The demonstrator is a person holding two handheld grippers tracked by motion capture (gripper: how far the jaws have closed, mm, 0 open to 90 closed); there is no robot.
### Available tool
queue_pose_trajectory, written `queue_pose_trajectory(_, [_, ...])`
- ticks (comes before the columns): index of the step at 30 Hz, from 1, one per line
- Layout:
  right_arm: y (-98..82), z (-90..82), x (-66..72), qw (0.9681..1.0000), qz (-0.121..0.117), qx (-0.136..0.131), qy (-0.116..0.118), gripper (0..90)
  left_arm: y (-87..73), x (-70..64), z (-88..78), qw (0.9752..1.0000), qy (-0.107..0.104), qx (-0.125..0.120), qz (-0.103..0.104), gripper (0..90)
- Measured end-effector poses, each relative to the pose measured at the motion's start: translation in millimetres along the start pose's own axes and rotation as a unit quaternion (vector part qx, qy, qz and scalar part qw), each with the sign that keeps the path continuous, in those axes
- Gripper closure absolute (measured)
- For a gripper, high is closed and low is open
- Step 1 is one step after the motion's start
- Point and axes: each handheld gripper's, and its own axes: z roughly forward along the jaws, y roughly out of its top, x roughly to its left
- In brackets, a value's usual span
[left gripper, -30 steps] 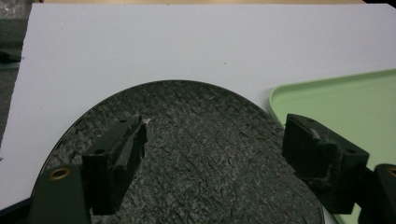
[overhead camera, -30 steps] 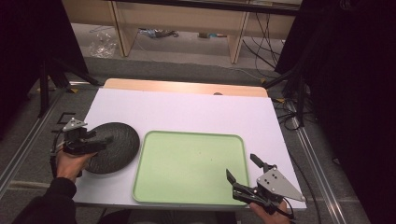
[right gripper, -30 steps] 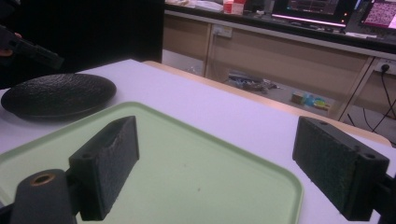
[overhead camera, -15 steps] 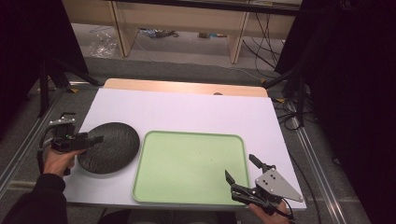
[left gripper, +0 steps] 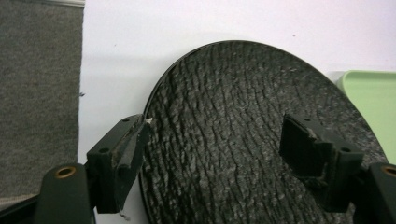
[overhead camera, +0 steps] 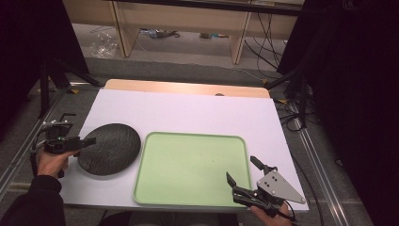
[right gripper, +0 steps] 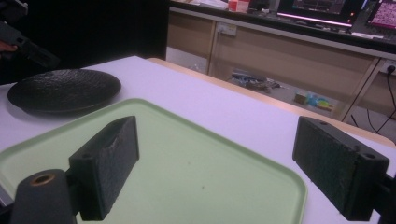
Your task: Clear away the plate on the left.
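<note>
High view: left tongs [overhead camera: 89, 140] spread at the plate [overhead camera: 110, 149] rim for a grasp, right tongs [overhead camera: 242, 178] spread over the tray [overhead camera: 193, 165].

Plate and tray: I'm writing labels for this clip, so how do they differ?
The plate is black, round and rough-textured; the tray is pale green, rectangular with rounded corners, and smooth. The plate is smaller and lies left of the tray, by the open left gripper. Both lie flat on the white table and hold nothing.
</note>
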Motion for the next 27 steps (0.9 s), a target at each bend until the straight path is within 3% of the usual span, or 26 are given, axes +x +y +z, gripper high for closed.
queue_pose_trajectory(2, [-0.3, 0.5, 0.4, 1.0000, 0.000, 0.000, -0.001, 15.3, -1.1, 3.6, 0.9, 0.9999, 0.007, 0.006, -0.011, 23.2])
queue_pose_trajectory(3, [-0.7, 0.6, 0.4, 1.0000, -0.002, 0.001, 0.000, 15.3, -2.4, 8.3, 1.7, 0.9994, 0.014, 0.013, -0.030, 23.3])
queue_pose_trajectory(9, [-0.8, 0.9, 0.6, 1.0000, -0.002, 0.003, 0.000, 15.3, -6.3, 18.7, 2.0, 0.9989, 0.001, 0.035, -0.030, 30.4])
queue_pose_trajectory(13, [-0.7, 1.2, 0.6, 1.0000, -0.005, 0.002, 0.000, 15.3, -6.7, 19.2, 2.2, 0.9986, 0.000, 0.042, -0.031, 37.6])
queue_pose_trajectory(18, [-0.4, 0.9, 1.8, 1.0000, -0.009, 0.002, 0.001, 15.3, -8.5, 18.9, 6.6, 0.9968, -0.004, 0.071, -0.036, 43.0])
queue_pose_trajectory(19, [-0.9, 1.8, 1.6, 0.9999, -0.010, 0.002, 0.003, 15.3, -8.4, 17.7, 9.4, 0.9956, -0.006, 0.078, -0.052, 44.2])
queue_pose_trajectory(21, [-0.6, 0.8, 1.7, 0.9999, -0.007, 0.007, 0.003, 15.3, -9.6, 18.3, 11.6, 0.9945, -0.009, 0.087, -0.058, 45.8])
queue_pose_trajectory(26, [-1.3, 1.7, 1.6, 0.9999, -0.012, 0.005, 0.002, 15.3, -11.2, 23.2, 9.9, 0.9936, -0.010, 0.085, -0.074, 52.9])
queue_pose_trajectory(27, [-0.6, 1.0, 1.5, 0.9999, -0.010, 0.007, 0.004, 15.3, -13.4, 24.9, 9.4, 0.9940, -0.008, 0.075, -0.079, 59.5])
